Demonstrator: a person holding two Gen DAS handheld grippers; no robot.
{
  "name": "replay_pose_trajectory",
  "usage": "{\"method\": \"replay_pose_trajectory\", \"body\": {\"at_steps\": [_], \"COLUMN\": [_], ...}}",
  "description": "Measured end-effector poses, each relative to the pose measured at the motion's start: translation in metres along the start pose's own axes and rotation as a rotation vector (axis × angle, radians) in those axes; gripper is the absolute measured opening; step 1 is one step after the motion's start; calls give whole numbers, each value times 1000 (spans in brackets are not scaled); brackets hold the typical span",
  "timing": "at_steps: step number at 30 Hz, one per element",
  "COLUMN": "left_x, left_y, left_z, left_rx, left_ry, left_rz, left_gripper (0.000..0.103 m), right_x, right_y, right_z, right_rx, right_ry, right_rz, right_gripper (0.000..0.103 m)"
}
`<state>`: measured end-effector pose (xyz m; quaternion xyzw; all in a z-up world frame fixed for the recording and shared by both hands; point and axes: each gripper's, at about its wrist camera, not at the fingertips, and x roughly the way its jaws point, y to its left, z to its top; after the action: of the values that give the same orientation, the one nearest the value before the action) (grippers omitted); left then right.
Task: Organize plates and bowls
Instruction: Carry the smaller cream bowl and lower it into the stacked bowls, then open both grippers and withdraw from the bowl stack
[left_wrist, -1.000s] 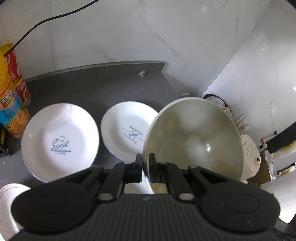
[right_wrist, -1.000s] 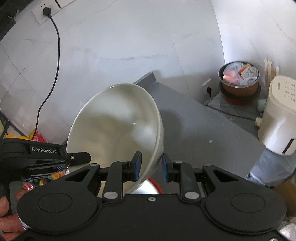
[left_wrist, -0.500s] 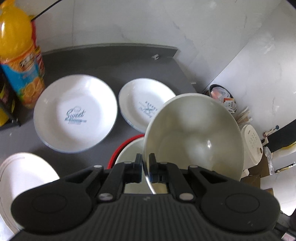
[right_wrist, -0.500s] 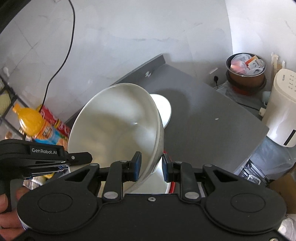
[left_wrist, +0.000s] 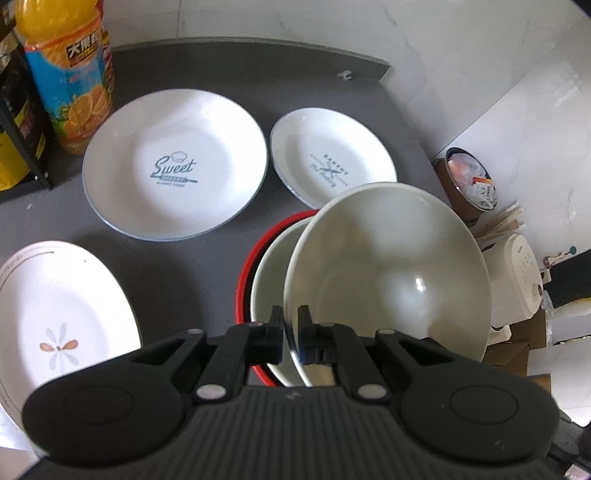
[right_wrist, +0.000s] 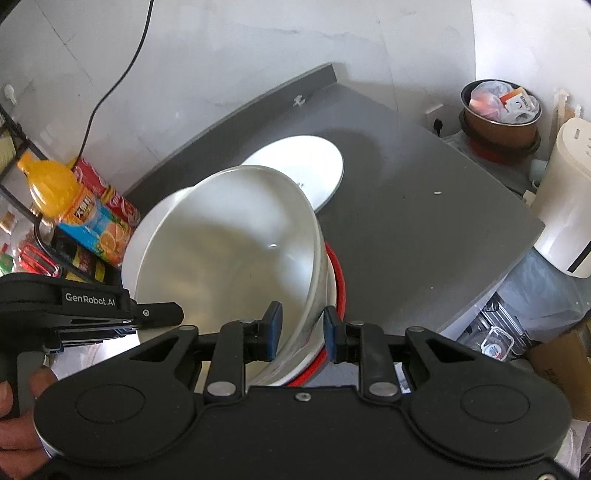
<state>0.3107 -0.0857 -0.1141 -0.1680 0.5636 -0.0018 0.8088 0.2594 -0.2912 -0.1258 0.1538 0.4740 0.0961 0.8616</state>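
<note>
A large cream bowl (left_wrist: 388, 266) hangs tilted just above a second cream bowl (left_wrist: 269, 266) that sits nested in a red bowl (left_wrist: 245, 273) on the grey table (left_wrist: 207, 254). My left gripper (left_wrist: 291, 325) is shut on the near rim of the held bowl. In the right wrist view my right gripper (right_wrist: 301, 326) is shut on the opposite wall of the same bowl (right_wrist: 221, 258), with one pad inside and one outside. The left gripper (right_wrist: 173, 315) reaches the bowl from the left there, and a hand (right_wrist: 14, 413) holds it. The red bowl's rim (right_wrist: 341, 280) shows beneath.
Three plates lie on the table: a "Sweet" plate (left_wrist: 173, 166), a "Bakery" plate (left_wrist: 332, 162) and a flower plate (left_wrist: 55, 314). An orange juice bottle (left_wrist: 66, 74) and a black rack (left_wrist: 22, 122) stand at the left. Past the table's right edge are a white appliance (right_wrist: 565, 206) and a bin (right_wrist: 498, 110).
Both grippers have carried the cream bowl down toward the nested bowl in the red one. The views have tipped downward, bringing the plates and bottle closer. Both grips are unchanged.
</note>
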Motion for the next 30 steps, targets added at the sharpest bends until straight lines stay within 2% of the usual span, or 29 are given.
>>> {"method": "replay_pose_trajectory", "body": {"at_steps": [10,14,22,24,25,26,27,28,30], "left_x": [12,11,7,5,3,1,-1,-5,-14], "left_y": [2,1,-5,-8,-9,-10,-11,-12,-13], "left_z": [-2,0,5,5,5,5,5,4,3], "left_rx": [-27,-35,3,9,8,14,23,31,35], "left_ry": [28,14,8,8,8,5,1,-6,-45], "left_rz": [48,61,104,148,163,160,149,145,166], "left_gripper": [5,7,8,10,11,14,21,33,49], "right_x": [12,13,14,13,12,11,8,5,-2], "right_y": [4,6,4,1,-1,-3,-5,-7,-11], "right_z": [5,9,14,16,18,19,21,22,26], "right_rx": [-83,-132,-201,-201,-198,-193,-190,-191,-202], "right_ry": [51,58,84,95,101,104,99,90,79], "right_rz": [-4,7,24,39,48,53,57,62,86], "right_gripper": [26,29,31,35,38,51,61,63,65]}}
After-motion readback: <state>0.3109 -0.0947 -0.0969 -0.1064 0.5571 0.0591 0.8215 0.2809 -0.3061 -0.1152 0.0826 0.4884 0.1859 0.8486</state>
